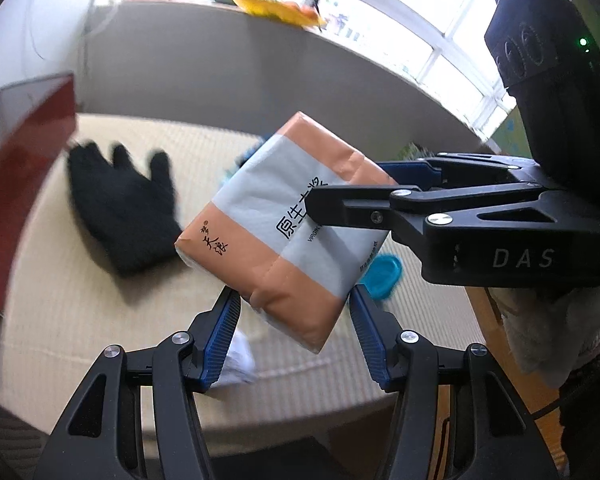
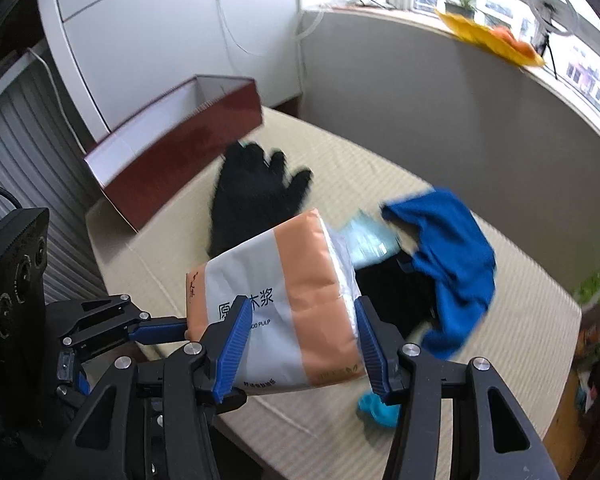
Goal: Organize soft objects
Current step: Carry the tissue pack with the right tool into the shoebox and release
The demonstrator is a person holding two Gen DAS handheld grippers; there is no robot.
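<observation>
Tissue pack up between both tongs

I see the tissue pack (image 1: 288,224) lifted clear of the surface (image 1: 80,320), tilted, its long axis running from low near me up and away toward the window. My right tongs (image 2: 298,340) clamp it across its width, blue pads pressed into the wrapper. My left tongs (image 1: 294,332) hold its lower corner at medium width. Below lie a black glove (image 1: 120,212), a blue cloth (image 2: 448,256) and a small teal piece (image 1: 382,276). The red box (image 2: 172,136) stands open; its inside looks bare white.
</observation>
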